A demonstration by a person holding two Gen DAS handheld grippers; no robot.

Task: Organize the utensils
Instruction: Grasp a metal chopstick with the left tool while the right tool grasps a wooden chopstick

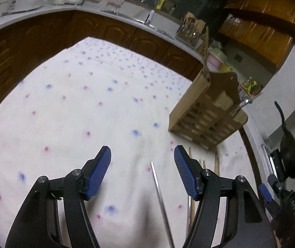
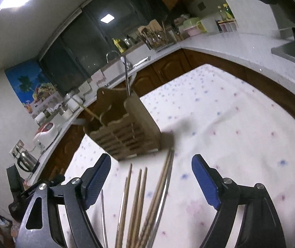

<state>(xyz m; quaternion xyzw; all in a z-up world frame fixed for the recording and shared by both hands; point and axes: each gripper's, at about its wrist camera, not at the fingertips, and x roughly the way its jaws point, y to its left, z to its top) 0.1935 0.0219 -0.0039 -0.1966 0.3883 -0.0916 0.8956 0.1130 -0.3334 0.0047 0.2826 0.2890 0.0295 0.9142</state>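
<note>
From the left wrist, the left gripper (image 1: 142, 155) hangs with jaws apart and empty over the floral tablecloth (image 1: 75, 103); a metal chopstick (image 1: 161, 198) lies between them. The wooden utensil holder (image 1: 205, 111) stands near the cloth's right edge.

From the right wrist, the right gripper (image 2: 151, 165) gapes empty above wooden chopsticks (image 2: 139, 202), just before the holder

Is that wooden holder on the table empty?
No. The wooden holder already has a metal utensil standing upright in it.
</note>
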